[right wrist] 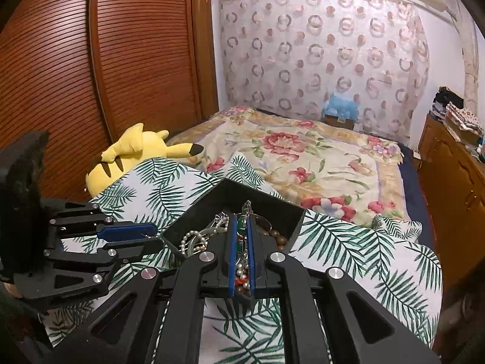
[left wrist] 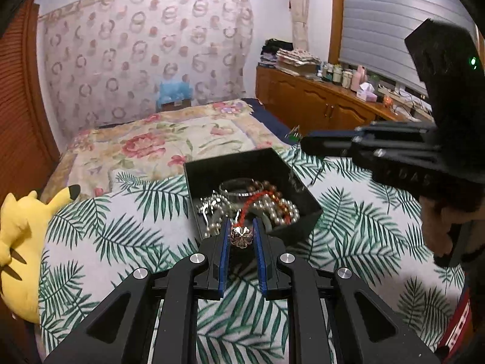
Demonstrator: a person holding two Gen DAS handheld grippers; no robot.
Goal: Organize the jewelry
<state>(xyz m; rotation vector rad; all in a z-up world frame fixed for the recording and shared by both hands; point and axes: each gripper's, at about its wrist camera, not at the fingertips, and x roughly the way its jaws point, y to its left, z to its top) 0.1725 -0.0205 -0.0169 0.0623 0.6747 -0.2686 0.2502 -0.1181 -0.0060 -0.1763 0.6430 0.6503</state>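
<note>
Palm-print cloth (left wrist: 127, 242) bears black box (left wrist: 212, 166) holding tangled jewelry (left wrist: 266, 203).

The left gripper (left wrist: 241, 232) is matte black, with two slim fingers (left wrist: 225, 244) lined in blue pads; behind the fingers, angular black link arms with triangular cut-outs spread outward, each joint capped by a round silver screw (left wrist: 198, 258). The right gripper (right wrist: 241, 232) is built the same, blue strips along the inner faces of its fingers (right wrist: 232, 251); seen from the side, its black housing (left wrist: 439, 69) behind the fingers carries a small green light and faint raised lettering on the body; below it shows a dark sleeve with a red-and-white patterned cuff (left wrist: 457, 324).
</note>
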